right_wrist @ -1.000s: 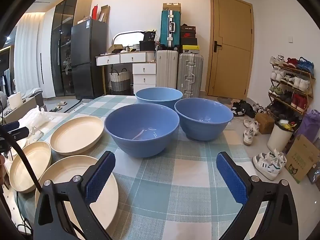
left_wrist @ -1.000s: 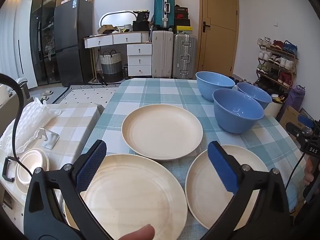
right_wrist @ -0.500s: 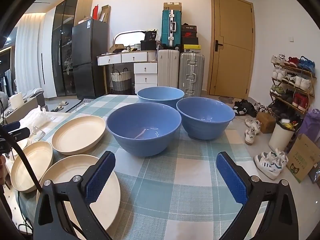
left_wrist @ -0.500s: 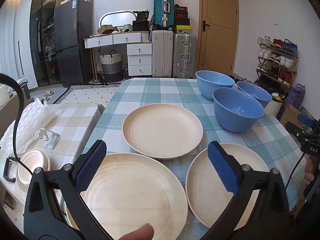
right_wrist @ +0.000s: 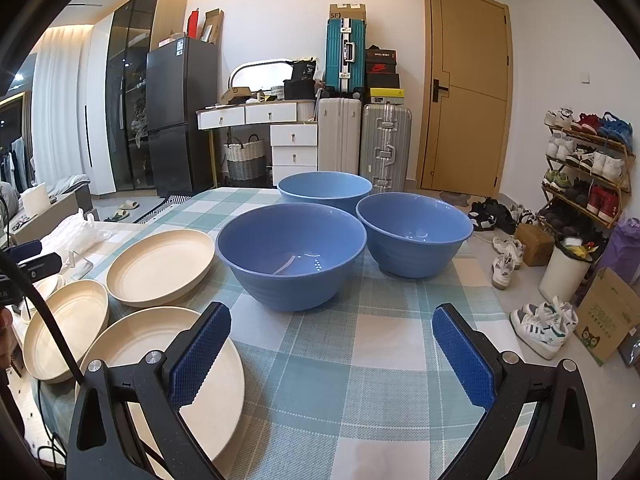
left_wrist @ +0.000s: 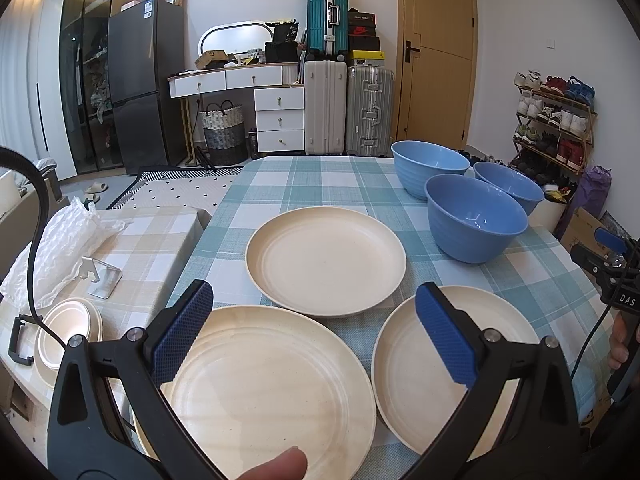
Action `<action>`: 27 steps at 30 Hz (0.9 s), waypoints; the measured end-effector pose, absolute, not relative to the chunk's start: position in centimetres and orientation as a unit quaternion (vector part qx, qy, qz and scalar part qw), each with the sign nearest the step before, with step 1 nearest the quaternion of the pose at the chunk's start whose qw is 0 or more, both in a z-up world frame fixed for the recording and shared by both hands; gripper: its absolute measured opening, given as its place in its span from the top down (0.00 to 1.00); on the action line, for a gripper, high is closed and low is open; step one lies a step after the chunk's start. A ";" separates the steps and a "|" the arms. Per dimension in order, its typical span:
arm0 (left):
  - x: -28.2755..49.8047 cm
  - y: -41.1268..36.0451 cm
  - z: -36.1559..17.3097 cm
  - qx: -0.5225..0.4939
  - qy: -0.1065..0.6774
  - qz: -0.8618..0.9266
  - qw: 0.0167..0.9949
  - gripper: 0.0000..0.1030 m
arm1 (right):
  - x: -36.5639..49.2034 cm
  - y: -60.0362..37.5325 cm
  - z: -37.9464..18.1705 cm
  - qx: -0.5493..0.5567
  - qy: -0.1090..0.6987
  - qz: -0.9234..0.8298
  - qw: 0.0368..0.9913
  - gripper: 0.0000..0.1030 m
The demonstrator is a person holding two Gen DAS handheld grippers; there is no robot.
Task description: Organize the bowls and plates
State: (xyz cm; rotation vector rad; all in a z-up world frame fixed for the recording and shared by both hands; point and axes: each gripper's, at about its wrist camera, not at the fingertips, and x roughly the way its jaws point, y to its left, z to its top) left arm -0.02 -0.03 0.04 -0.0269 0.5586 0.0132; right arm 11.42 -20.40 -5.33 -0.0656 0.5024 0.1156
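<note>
Three cream plates lie on the checked tablecloth: a near left plate (left_wrist: pixel 260 384), a near right plate (left_wrist: pixel 424 376) and a far plate (left_wrist: pixel 326 260). Three blue bowls stand at the right: a near bowl (left_wrist: pixel 476 218), a far bowl (left_wrist: pixel 430 168) and a right bowl (left_wrist: pixel 510 186). My left gripper (left_wrist: pixel 314 336) is open and empty, above the near plates. My right gripper (right_wrist: pixel 332 352) is open and empty, in front of the near bowl (right_wrist: pixel 292 256). The plates show at the left in the right wrist view (right_wrist: pixel 160 264).
A lower side table (left_wrist: pixel 152 236) at the left holds crumpled plastic wrap (left_wrist: pixel 60 248), a metal stand (left_wrist: pixel 102 278) and small stacked cream dishes (left_wrist: pixel 66 330). Suitcases, drawers and a fridge stand behind. A shoe rack (right_wrist: pixel 588 168) and boxes lie to the right of the table.
Both grippers have drifted slightly closer to the table's dishes. Nothing was gripped or moved.
</note>
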 end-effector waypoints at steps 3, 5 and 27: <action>-0.5 0.5 0.0 -0.017 0.275 0.006 0.961 0.02 | 11.7 -20.3 -5.4 -0.031 0.248 0.058 0.966 0.00; -0.7 0.7 -0.3 -0.020 0.272 0.003 0.962 0.02 | 11.6 -20.4 -5.3 -0.029 0.250 0.055 0.966 0.00; -0.2 0.6 -0.5 -0.016 0.289 0.013 0.957 0.02 | 11.2 -21.2 -4.9 -0.024 0.260 0.026 0.965 0.00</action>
